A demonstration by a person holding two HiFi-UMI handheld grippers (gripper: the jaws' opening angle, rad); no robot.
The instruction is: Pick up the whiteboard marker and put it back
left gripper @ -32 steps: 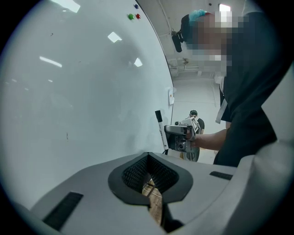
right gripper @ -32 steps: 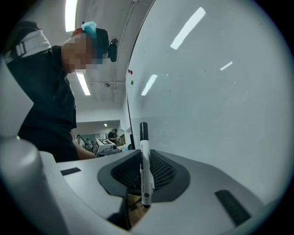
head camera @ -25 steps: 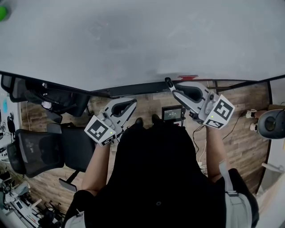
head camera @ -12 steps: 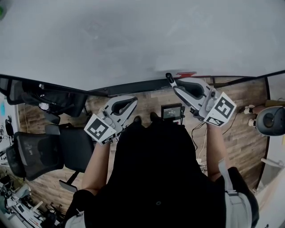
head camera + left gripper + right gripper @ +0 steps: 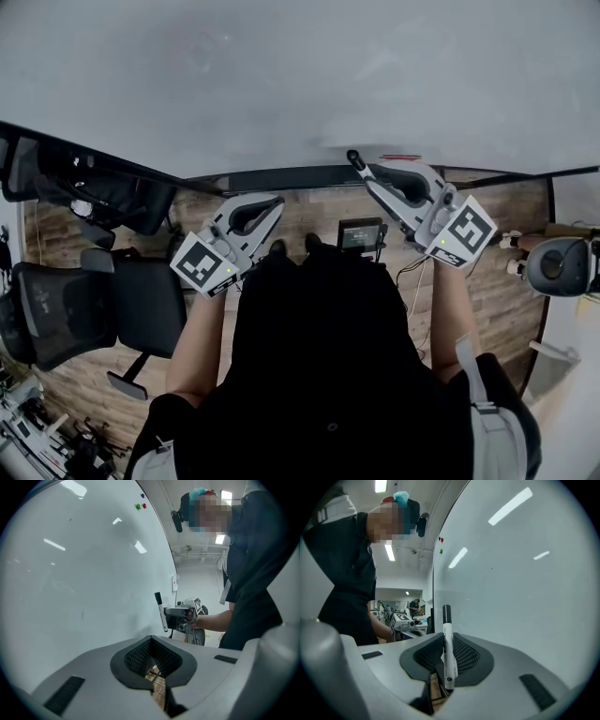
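The whiteboard marker (image 5: 447, 648), white with a black cap, stands upright between the jaws of my right gripper (image 5: 443, 679), which is shut on it. In the head view the marker's black end (image 5: 354, 162) sticks out of the right gripper (image 5: 364, 180) just at the whiteboard's dark lower edge (image 5: 272, 178). My left gripper (image 5: 270, 202) hangs a little lower and to the left, shut, with nothing in it (image 5: 157, 679). The left gripper view shows the marker (image 5: 161, 612) held close to the whiteboard (image 5: 84, 573).
The whiteboard (image 5: 300, 75) fills the space ahead. Red and green magnets (image 5: 140, 506) sit high on it. Below are a wooden floor, black office chairs (image 5: 84, 309) at the left, a small screen (image 5: 361, 234) at the middle, and a round grey device (image 5: 560, 265) at the right.
The head camera has shifted a little. My left gripper has drifted slightly left and up. The right gripper still holds the marker by the board's lower edge.
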